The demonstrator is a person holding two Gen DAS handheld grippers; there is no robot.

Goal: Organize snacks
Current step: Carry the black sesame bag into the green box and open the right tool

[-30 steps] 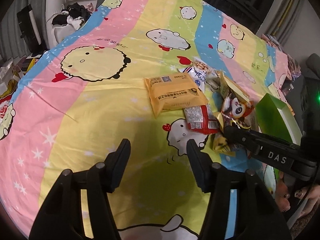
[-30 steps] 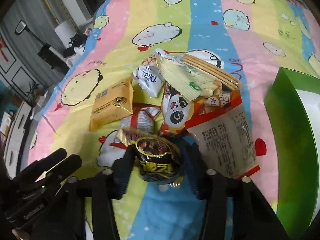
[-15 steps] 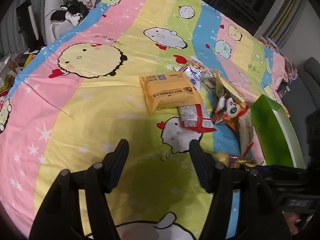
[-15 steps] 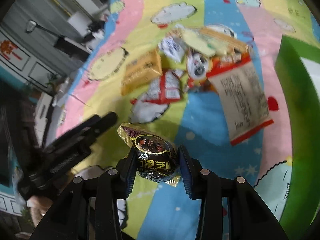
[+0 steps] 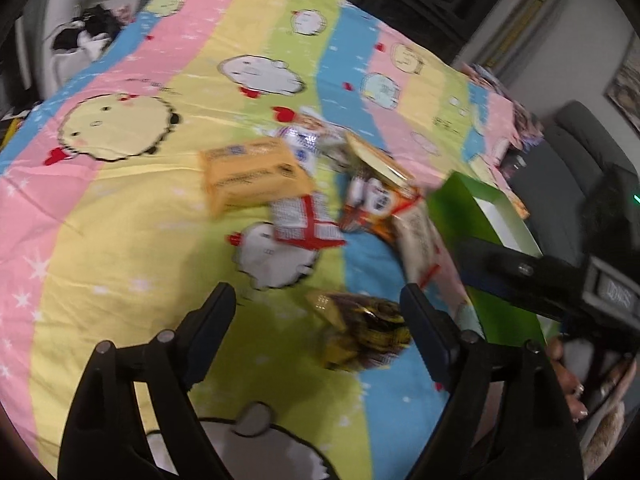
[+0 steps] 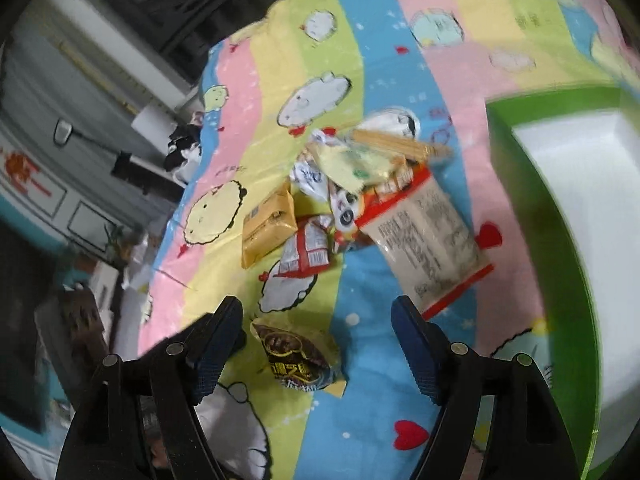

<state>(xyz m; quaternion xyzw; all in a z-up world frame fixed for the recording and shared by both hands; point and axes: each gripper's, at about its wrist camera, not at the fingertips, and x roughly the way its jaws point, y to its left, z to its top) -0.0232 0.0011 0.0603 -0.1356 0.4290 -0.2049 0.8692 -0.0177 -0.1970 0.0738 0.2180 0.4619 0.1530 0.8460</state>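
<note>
A dark brown and gold snack packet [image 6: 298, 358] lies on the bedsheet between the fingers of my open right gripper [image 6: 316, 344]; nothing holds it. In the left wrist view the same packet [image 5: 366, 330] lies just left of the right finger of my open, empty left gripper [image 5: 320, 330]. A pile of snacks lies farther off: an orange packet [image 5: 250, 176], a red and white packet [image 5: 304, 222], a panda packet [image 5: 378, 200] and a large clear packet [image 6: 428, 240]. The green box [image 6: 560, 264] with a white inside stands to the right.
The striped cartoon bedsheet [image 5: 132, 208] covers the whole bed. The right gripper's black body [image 5: 560, 280] reaches in at the right of the left wrist view, in front of the green box [image 5: 468, 208]. Furniture and clothes stand beyond the bed's far left edge.
My right gripper has opened and let go of the dark snack packet, which now lies on the sheet. Both views have shifted and are blurred by motion.
</note>
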